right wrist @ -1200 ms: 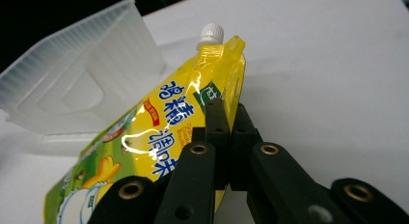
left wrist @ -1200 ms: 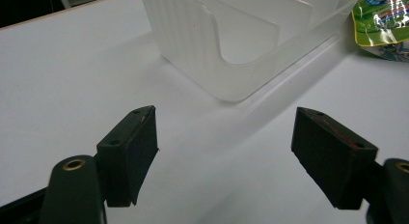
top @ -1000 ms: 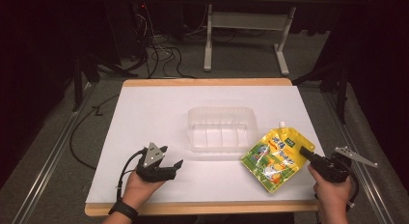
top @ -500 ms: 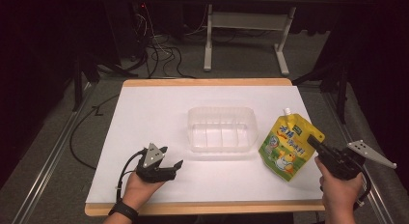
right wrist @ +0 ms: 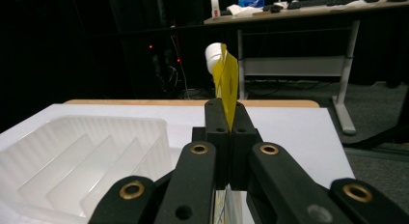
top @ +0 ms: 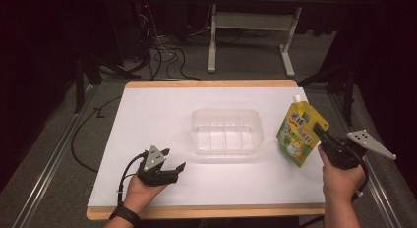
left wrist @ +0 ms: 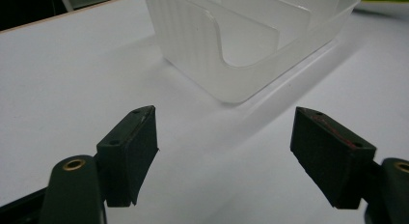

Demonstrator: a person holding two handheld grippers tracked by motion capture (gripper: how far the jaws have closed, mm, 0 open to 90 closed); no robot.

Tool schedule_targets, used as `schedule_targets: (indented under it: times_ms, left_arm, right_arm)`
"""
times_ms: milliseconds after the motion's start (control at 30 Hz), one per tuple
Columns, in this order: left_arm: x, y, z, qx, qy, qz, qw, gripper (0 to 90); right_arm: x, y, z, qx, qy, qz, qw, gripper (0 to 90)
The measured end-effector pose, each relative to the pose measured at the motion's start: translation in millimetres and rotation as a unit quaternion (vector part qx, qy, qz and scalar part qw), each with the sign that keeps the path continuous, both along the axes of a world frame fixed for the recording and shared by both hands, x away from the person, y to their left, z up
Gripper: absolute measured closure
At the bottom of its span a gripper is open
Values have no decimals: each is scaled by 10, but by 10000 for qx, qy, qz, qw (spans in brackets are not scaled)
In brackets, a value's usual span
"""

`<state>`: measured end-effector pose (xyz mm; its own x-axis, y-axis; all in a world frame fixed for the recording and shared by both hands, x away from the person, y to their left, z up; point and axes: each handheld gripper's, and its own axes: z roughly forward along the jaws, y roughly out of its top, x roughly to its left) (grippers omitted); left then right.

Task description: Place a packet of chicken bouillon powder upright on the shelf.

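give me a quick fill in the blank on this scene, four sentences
1. The right gripper is shut on a yellow ____ with a white cap.
2. The left gripper rests on the table with its jaws ____.
3. The clear plastic tray has upright ____ inside.
4. The spout pouch hangs to the ____ of the tray in the high view.

Missing words: spout pouch; open; dividers; right

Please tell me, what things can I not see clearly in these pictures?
- Pouch print: too small in the high view; edge-on in the right gripper view.
- Pouch bottom: behind the right gripper there.
- Tray far end: cut off by the left gripper view's top edge.
- Desk items, right gripper view: too small.
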<state>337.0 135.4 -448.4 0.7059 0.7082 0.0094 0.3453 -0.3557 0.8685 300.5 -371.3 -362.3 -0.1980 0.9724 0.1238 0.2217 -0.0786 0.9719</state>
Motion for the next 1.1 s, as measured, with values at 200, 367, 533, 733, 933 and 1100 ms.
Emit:
schedule_targets:
  times_ms: [200,367,533,733,933,1100]
  left_arm:
    - [-3,-2,0,-4,4,3,10000,253]
    - [-7,-11,-2,7,12,-17,10000,254]
    - [-9,-15,0,2,1,-16,10000,253]
    - [-11,-14,2,3,-8,-2,10000,252]
    - [-14,-10,8,-3,-17,8,10000,252]
    - [-12,-2,10,-6,-18,4,10000,251]
  right_arm:
    - [-37,2,-102,-18,19,40,10000,900]
    - [-116,14,-148,-25,-7,78,10000,900]
    - [-192,23,-188,8,29,134,9999,894]
    - [-243,38,-241,-63,116,166,9998,850]
    - [-138,91,-395,-211,655,280,9972,761]
    - [-83,84,-459,-193,842,238,9960,842]
